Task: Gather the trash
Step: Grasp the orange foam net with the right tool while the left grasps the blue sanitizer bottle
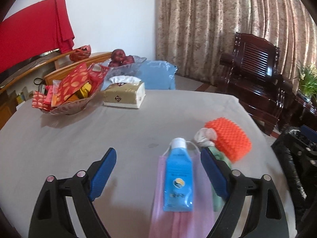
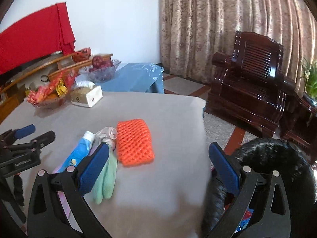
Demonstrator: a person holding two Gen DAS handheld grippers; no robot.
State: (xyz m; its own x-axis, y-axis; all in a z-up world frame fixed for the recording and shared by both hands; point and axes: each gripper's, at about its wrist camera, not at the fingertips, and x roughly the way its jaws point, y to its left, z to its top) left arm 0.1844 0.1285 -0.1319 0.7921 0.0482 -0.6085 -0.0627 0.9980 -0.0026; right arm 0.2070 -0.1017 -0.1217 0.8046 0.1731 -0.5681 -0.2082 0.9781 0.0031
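Fingers (image 1: 213, 170) of left gripper (image 1: 158, 170) spread wide apart, nothing held, w/ blue tube (image 1: 179, 176) lying between them on pink face mask (image 1: 184, 208) on the counter (image 1: 99, 138). Right gripper (image 2: 158, 168) fingers also apart, empty. Green glove (image 2: 107, 178) just beside tube; crumpled white wad (image 2: 107, 132) touching orange foam net (image 2: 133, 141). Black-lined trash bin (image 2: 277, 158) off counter's right edge. Far side: tissue box (image 1: 124, 95), snack bowl (image 1: 65, 95), fruit bowl (image 1: 122, 63).
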